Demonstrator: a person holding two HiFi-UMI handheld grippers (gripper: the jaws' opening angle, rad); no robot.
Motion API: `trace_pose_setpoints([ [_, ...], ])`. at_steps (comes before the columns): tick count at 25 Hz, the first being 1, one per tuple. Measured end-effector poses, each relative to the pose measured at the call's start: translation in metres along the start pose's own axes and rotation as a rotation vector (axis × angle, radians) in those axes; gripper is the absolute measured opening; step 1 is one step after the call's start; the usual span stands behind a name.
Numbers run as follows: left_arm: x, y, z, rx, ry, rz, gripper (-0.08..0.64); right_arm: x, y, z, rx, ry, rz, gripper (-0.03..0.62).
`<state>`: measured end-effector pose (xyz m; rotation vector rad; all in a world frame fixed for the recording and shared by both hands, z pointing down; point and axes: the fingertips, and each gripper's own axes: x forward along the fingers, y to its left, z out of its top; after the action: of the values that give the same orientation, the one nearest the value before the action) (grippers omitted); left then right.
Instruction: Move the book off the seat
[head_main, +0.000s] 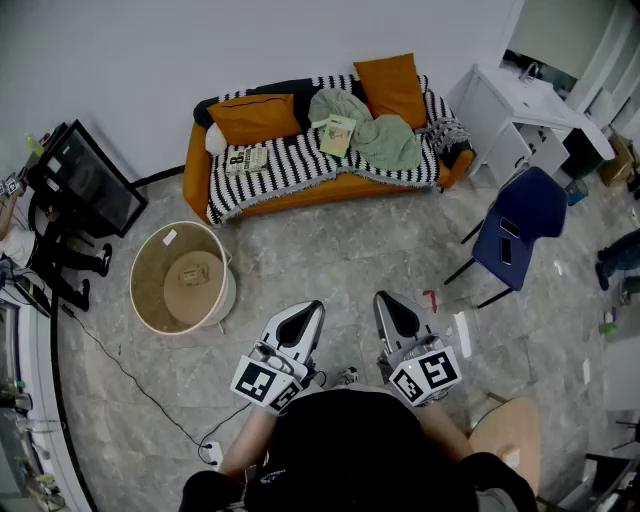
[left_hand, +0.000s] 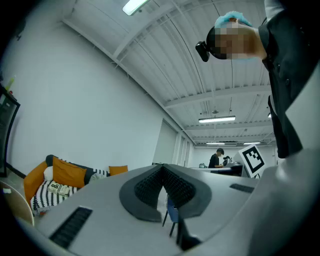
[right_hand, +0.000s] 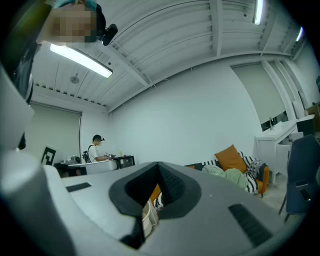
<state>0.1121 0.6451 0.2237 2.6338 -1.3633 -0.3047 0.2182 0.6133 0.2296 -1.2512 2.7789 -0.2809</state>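
A pale green book (head_main: 338, 135) lies on a green cloth on the seat of the orange sofa (head_main: 300, 192), far across the floor from me. A second white printed book (head_main: 247, 158) rests on the sofa's striped blanket, and also shows as the book (left_hand: 59, 188) in the left gripper view. My left gripper (head_main: 308, 312) and right gripper (head_main: 387, 303) are held close to my body, well short of the sofa. Both are shut with nothing between the jaws, as the left gripper (left_hand: 162, 169) and right gripper (right_hand: 159, 167) views confirm.
A round tan basket (head_main: 183, 278) stands on the floor to my front left. A blue chair (head_main: 520, 228) with a dark flat object on its seat stands at the right, a white desk (head_main: 520, 105) behind it. A black screen (head_main: 85, 180) stands at the left.
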Motion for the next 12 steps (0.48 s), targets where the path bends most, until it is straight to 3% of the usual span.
trace_pose_setpoints([
  [12, 0.027, -0.025, -0.012, 0.017, 0.026, -0.01, 0.011, -0.014, -0.022, 0.004, 0.021, -0.007, -0.002, 0.014],
])
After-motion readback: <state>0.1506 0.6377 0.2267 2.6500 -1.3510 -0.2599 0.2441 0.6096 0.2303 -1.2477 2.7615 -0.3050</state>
